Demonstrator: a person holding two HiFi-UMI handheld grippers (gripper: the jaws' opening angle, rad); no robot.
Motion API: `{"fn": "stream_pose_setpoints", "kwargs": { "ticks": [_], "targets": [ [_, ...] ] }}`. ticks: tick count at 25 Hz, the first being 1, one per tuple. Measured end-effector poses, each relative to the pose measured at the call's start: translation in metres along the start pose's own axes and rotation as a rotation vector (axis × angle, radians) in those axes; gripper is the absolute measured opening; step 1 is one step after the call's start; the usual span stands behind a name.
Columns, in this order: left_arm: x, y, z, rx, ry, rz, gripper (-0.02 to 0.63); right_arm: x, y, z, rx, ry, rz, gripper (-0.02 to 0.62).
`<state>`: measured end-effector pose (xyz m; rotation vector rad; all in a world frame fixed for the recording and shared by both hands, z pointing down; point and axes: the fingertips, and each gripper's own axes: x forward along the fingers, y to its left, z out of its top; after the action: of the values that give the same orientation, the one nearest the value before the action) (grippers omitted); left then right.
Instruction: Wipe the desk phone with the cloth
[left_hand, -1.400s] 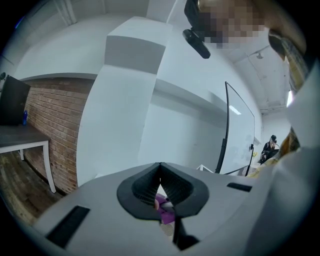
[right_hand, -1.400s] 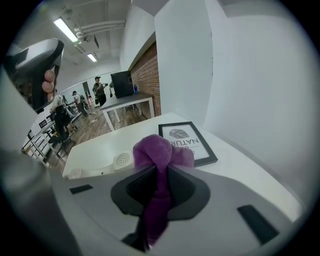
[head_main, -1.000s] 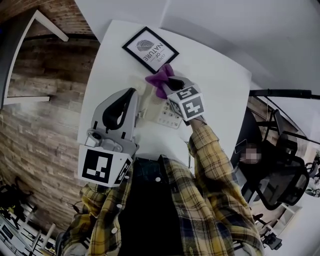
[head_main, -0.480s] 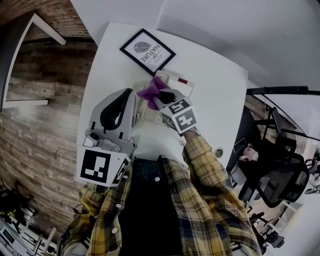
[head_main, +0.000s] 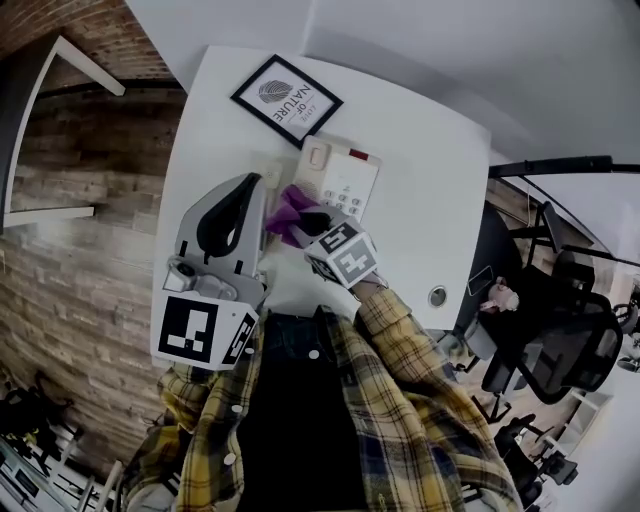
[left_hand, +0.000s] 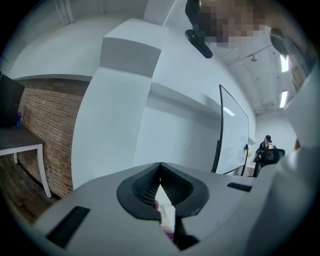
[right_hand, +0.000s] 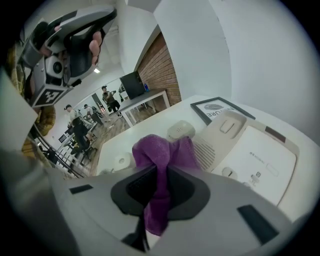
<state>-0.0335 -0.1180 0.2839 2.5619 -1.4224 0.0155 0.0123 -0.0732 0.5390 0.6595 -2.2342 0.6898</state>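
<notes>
The right gripper (right_hand: 159, 170) pinches the purple cloth (right_hand: 161, 150) at the lower left corner of the desk phone (head_main: 345, 180). The phone lies upper centre on the white table (head_main: 430, 170), its long axis running up-down and its red-marked end uppermost. The left gripper (left_hand: 160, 167), centre left, has its jaws pressed together.

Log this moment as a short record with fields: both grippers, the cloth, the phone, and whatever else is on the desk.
left gripper: jaws together, nothing in them, aimed at the wall rather than the phone
right gripper: shut on the cloth
cloth: purple, bunched above the jaws, at the phone's near left corner; contact cannot be told
phone: white, lying on the desk
desk: white
picture frame: lying on the desk beyond the phone
</notes>
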Motion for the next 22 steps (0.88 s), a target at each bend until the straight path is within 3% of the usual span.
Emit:
{"fn": "stream_pose_setpoints", "kwargs": {
  "ticks": [10, 17, 22],
  "targets": [
    [0.003, -0.004, -0.002, -0.001, 0.007, -0.020, 0.014, 0.002, 0.012, -0.014, 0.031, 0.026, 0.036, 0.060],
    [0.007, -0.007, -0.002, 0.004, 0.010, -0.031, 0.014, -0.014, 0.002, -0.010, 0.065, -0.036, 0.020, 0.060],
    [0.011, -0.006, -0.002, 0.002, 0.011, -0.030, 0.014, -0.044, -0.021, 0.015, 0.078, -0.129, -0.027, 0.060]
  ]
}}
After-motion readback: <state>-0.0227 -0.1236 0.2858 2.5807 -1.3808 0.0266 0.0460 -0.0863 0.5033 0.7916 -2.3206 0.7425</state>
